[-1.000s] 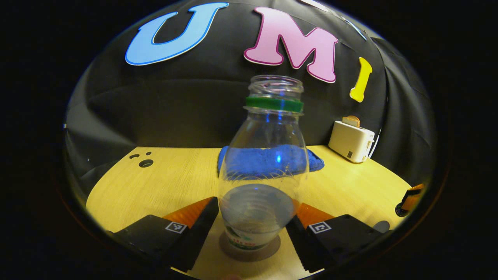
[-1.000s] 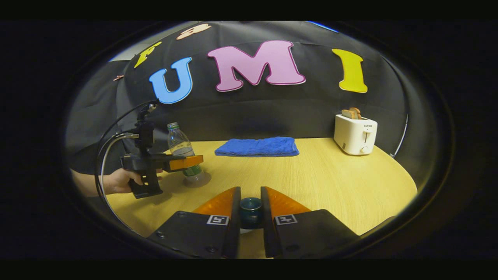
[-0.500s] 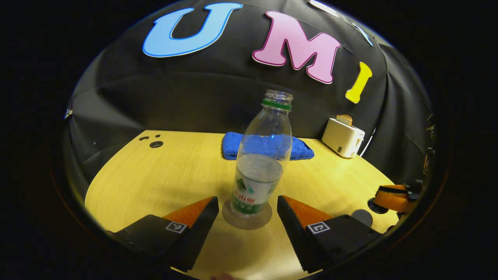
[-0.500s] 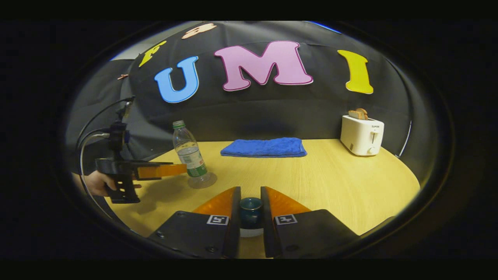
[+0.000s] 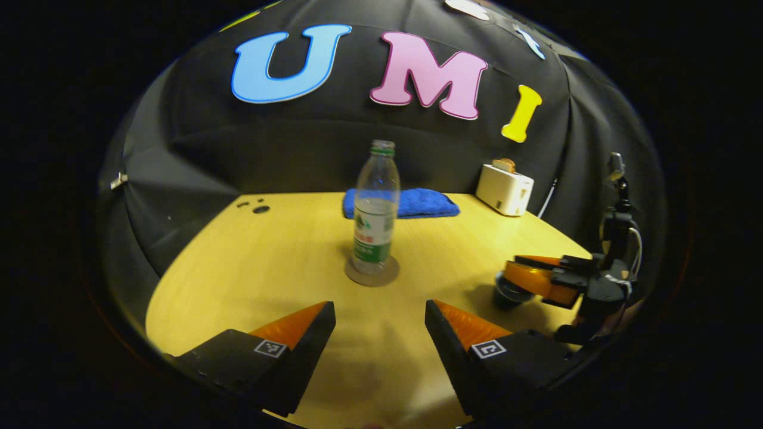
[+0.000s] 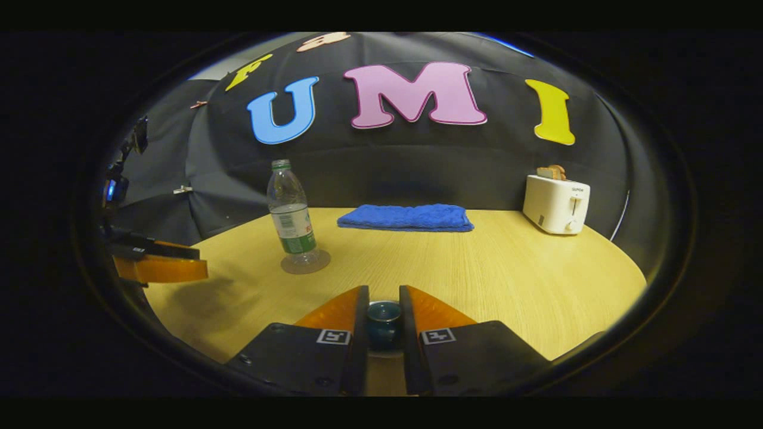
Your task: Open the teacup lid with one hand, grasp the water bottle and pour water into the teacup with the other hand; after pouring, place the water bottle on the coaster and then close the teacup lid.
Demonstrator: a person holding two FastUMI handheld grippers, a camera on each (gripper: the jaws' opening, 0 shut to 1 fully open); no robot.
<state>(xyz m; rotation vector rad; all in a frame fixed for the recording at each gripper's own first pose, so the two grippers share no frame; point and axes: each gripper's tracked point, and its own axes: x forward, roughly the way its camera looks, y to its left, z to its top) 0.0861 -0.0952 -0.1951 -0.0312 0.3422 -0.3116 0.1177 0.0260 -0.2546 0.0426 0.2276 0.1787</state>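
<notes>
Wood table (image 6: pixel 506 280): bottle (image 6: pixel 290 217) w/ green-white label, text illegible, on coaster (image 6: pixel 305 262); left gripper (image 5: pixel 380 322) spread, empty; right gripper (image 6: pixel 384 319) clamped on teacup lid (image 6: pixel 384 313)

no legible text on the bottle label (image 5: pixel 371 232) or toaster (image 6: pixel 556 205)

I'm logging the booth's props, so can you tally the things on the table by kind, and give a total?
Bottle: 1
Coaster: 1
Towel: 1
Toaster: 1
Teacup with lid: 1
Total: 5
</notes>
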